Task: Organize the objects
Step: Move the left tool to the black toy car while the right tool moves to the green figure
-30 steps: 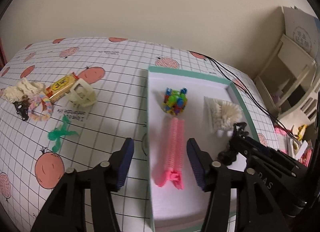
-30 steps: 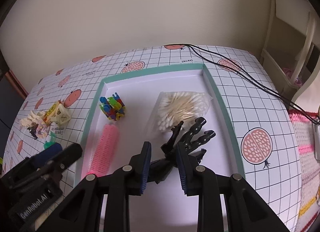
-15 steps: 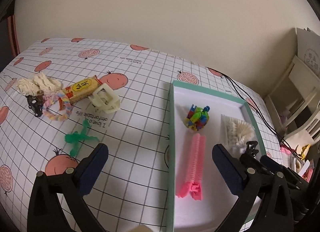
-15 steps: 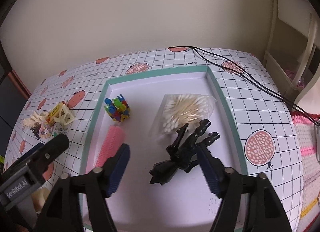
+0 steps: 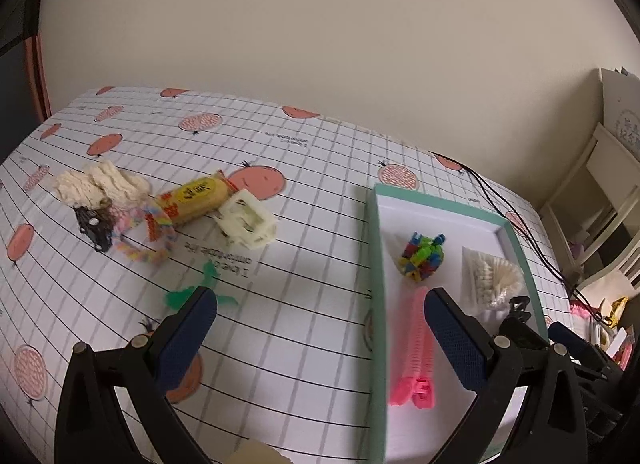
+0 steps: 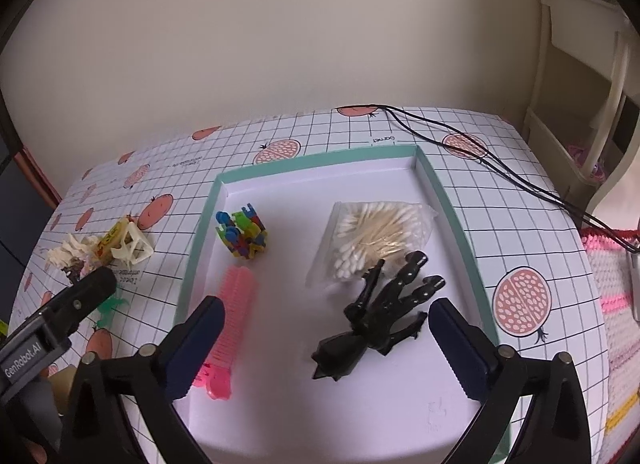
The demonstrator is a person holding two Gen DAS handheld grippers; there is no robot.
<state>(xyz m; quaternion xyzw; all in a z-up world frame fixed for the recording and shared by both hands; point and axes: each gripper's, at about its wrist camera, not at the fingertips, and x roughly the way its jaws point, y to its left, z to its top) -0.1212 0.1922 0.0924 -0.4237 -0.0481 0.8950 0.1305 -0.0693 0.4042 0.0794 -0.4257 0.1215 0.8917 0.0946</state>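
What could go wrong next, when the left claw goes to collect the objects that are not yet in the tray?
1. The cream clip, snack bar and pastel hair tie lie touching in a pile, so the open left claw may drag neighbours along.
2. The green bow lies flat and may slip from the pads.
3. Carried items could catch the tray rim.

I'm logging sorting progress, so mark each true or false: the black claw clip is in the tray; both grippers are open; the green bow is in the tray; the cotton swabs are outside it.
1. Black plastic claw clip lies in the teal-rimmed tray: true.
2. Left gripper and right gripper are open: true.
3. Green bow is in the tray: false, it lies on the checked tablecloth.
4. Bag of cotton swabs is outside: false, it is inside.
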